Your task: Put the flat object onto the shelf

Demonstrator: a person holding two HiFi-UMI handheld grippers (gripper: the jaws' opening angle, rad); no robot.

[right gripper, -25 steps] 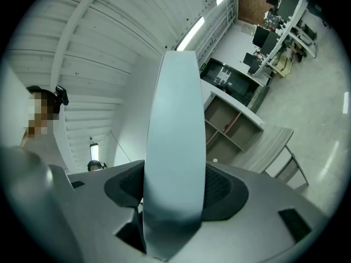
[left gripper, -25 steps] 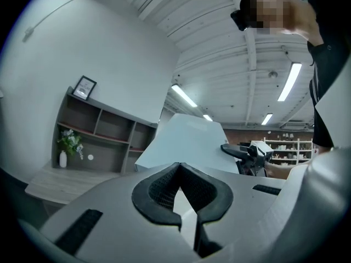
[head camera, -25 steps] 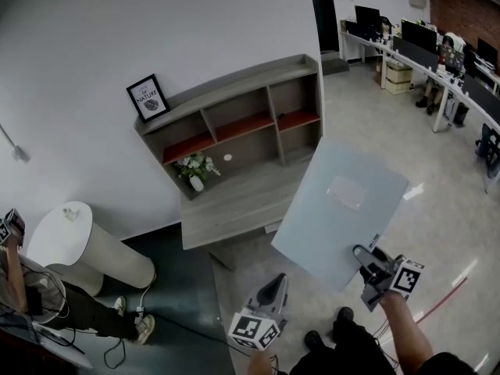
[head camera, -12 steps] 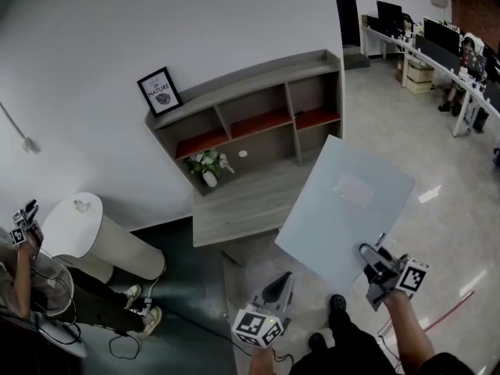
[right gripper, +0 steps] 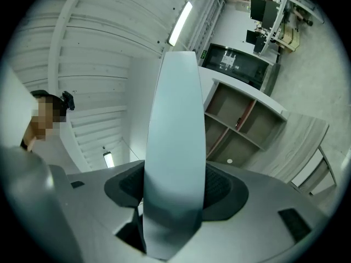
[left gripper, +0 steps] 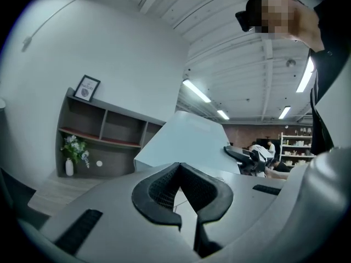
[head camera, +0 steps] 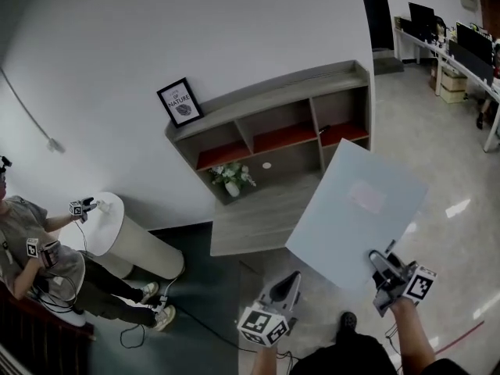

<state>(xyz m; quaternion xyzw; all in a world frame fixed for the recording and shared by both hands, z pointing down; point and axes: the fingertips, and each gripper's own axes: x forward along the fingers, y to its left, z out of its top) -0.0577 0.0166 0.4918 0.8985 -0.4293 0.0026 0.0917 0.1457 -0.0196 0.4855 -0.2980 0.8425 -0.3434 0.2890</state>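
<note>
Holding at 5 o'clock, your right gripper (head camera: 383,262) clamped on the near edge of the pale flat panel (head camera: 355,209), your left gripper (head camera: 291,281) at 6 o'clock, jaws together, empty, panel aloft, short of the shelf (head camera: 273,123) at 12 o'clock.

1 flat panel (head camera: 355,209), 1 shelf (head camera: 273,123), 1 framed picture (head camera: 180,102), 1 flower vase (head camera: 232,180), 2 grippers: left gripper (head camera: 294,277), right gripper (head camera: 378,258).
</note>
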